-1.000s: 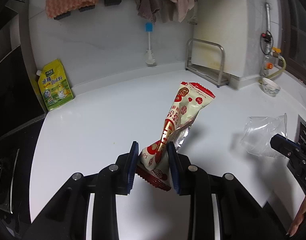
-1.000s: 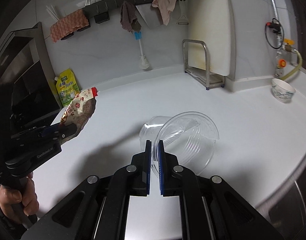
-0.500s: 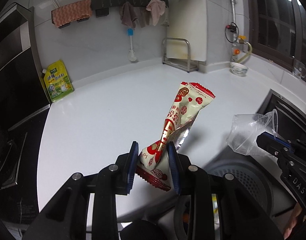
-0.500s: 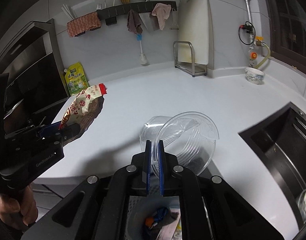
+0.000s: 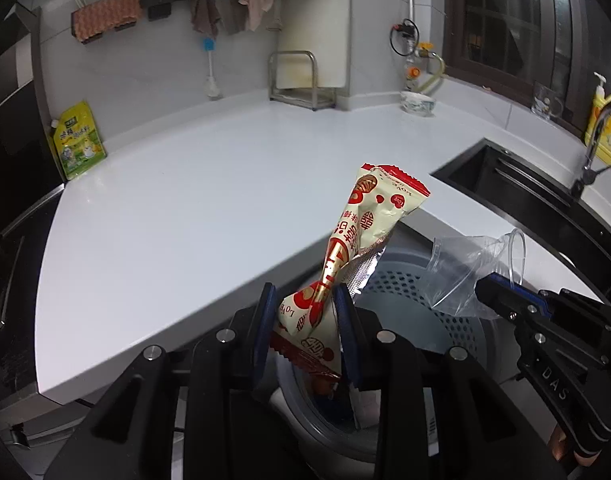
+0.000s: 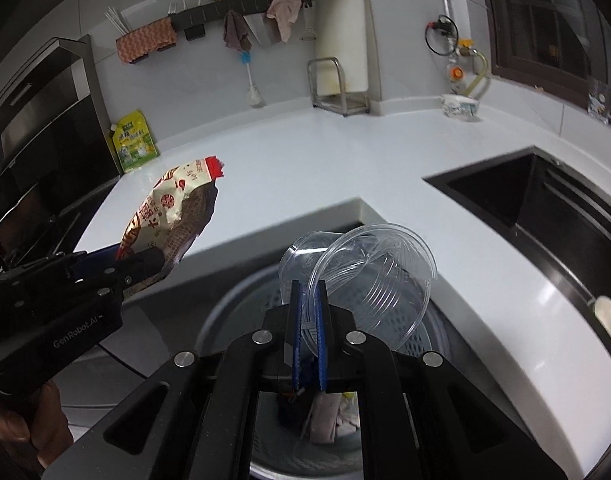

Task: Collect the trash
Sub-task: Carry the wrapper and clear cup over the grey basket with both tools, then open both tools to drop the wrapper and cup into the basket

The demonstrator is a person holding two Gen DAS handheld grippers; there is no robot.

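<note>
My left gripper (image 5: 305, 300) is shut on a cream and red snack wrapper (image 5: 361, 232), which sticks up and away from the jaws. The same wrapper (image 6: 169, 216) shows at the left of the right wrist view, pinched in the left gripper (image 6: 141, 260). My right gripper (image 6: 309, 292) is shut on the rim of a clear plastic cup (image 6: 369, 276). That cup (image 5: 473, 268) also appears at the right of the left wrist view, held by the right gripper (image 5: 485, 290). Both hang over a grey perforated trash bin (image 5: 425, 312) standing below the counter edge, with trash (image 6: 325, 416) inside.
The white counter (image 5: 193, 208) lies beyond the bin. A black sink (image 6: 545, 200) is cut into it at the right. A yellow-green pouch (image 5: 77, 140), a metal rack (image 5: 301, 80) with a cutting board and a small bowl (image 5: 417, 102) stand along the back wall. A hand (image 6: 33, 424) holds the left tool.
Both grippers have drawn back from over the counter, carrying the wrapper and the cup. The counter's front edge and the grey bin have come into view beneath them.
</note>
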